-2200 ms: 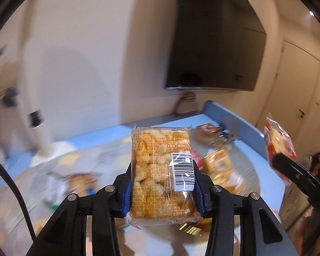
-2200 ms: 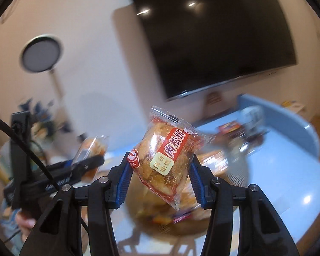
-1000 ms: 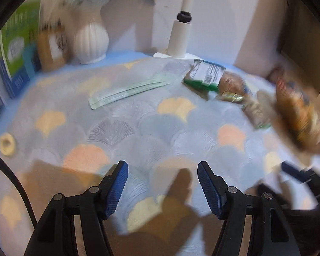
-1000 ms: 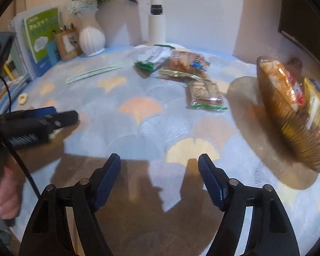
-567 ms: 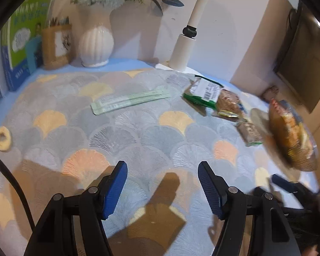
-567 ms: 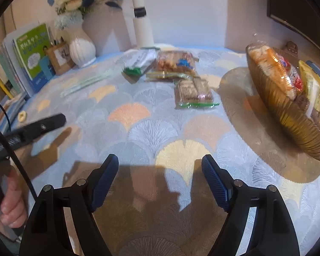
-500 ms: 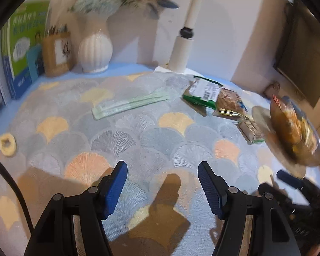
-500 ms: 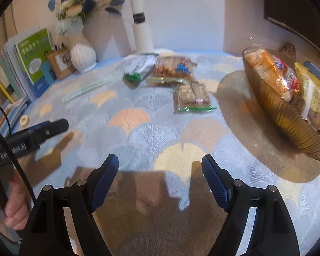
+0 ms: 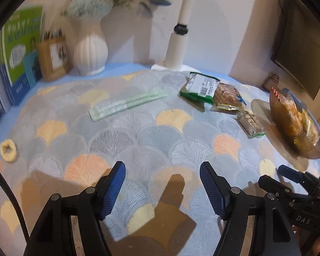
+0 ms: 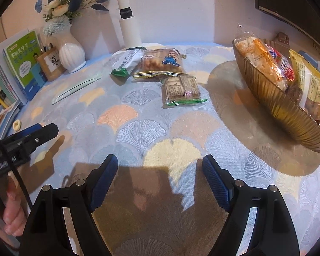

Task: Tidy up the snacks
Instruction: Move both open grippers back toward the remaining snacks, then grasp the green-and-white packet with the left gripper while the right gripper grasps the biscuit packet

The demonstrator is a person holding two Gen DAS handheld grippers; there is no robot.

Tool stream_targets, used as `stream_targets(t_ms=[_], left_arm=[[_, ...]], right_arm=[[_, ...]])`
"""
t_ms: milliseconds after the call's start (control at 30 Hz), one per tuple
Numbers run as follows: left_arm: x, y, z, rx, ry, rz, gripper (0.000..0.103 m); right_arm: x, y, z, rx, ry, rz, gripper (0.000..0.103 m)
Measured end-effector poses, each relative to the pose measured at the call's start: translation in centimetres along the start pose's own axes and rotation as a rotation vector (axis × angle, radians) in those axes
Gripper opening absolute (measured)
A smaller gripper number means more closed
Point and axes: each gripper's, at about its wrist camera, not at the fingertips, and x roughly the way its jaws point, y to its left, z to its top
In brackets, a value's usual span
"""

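Right wrist view: right gripper (image 10: pixel 160 177) fingers spread and empty, left gripper (image 9: pixel 162 188) fingers just widening, empty too. Three snack packets (image 10: pixel 180 88) lie on the counter (image 10: pixel 125 132), one showing a blue-overalled cartoon figure (image 10: pixel 170 60). Others fill the amber bowl (image 10: pixel 283 106), one stamped "2025".

I counted three snack packets loose on the tablecloth (image 10: pixel 125 128), at its far side: a green-and-white packet (image 10: pixel 125 63), a cartoon-printed packet (image 10: pixel 162 63) and a clear cracker packet (image 10: pixel 181 90). One ribbed amber bowl (image 10: pixel 275 98) stood on the right with at least three packets in it (the rest were hidden). There was one white vase (image 10: pixel 71 56), one flat pale-green sachet (image 9: pixel 125 104), one small foam ring (image 9: pixel 8 150), and my two grippers.
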Motion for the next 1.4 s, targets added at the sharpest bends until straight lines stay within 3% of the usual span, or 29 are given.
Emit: stream_targets(t_ms=[100,200,267,433,567,667,800,933,1067,1133,1200,1233,1400], left_arm=[[0.1,1.7,0.7,-0.017,0.057,-0.058,0.07],[-0.8,1.4,2.6,0.074,0.03,0.059,0.07],[-1.2,0.5,4.5,0.128,0.01,0.074,0.07],[1.1,-2.5,9.9,0.173,0.016,-0.014,0.07],[5.3,-4.9,12.5,0.191,0.055,-0.055,0.07],[7.4,-5.7,13.0,0.179,0.078,-0.099,0.07],[10.5,-6.2,13.2,0.177,0.109,-0.104,0.07],[13.3,-6.3,13.0,0.132,0.186,-0.222,0.07],[13.1,-7.5,12.5,0.187,0.154,-0.176,0.071],[13.2,-7.7,12.4,0.194,0.146,-0.151,0.067],[13.2,-7.8,12.3,0.204,0.133,-0.11,0.053],[13.0,-7.8,12.3,0.205,0.13,-0.106,0.049],[11.0,-8.2,11.4,0.238,0.132,-0.109,0.048]], right_arm=[[-0.5,0.0,-0.2,-0.007,-0.019,0.027,0.081],[-0.8,-0.3,-0.2,0.0,-0.027,0.066,0.081],[-0.8,-0.7,-0.1,0.028,-0.026,0.084,0.083],[0.4,-1.9,2.2,0.115,0.017,0.076,0.086],[1.8,-1.5,5.0,0.118,0.037,-0.001,0.086],[4.0,-1.4,6.3,0.11,0.054,-0.04,0.086],[6.3,-1.3,7.6,0.1,0.052,-0.1,0.088],[7.6,-1.0,8.5,0.053,0.059,-0.073,0.1],[7.2,-1.5,8.3,0.074,0.038,-0.039,0.1],[6.9,-2.0,8.2,0.096,0.019,-0.028,0.094],[6.3,-2.3,8.0,0.112,-0.009,-0.038,0.058],[6.1,-2.3,7.8,0.116,-0.019,-0.034,0.049],[5.5,-1.6,7.1,0.078,-0.021,0.036,0.049]])
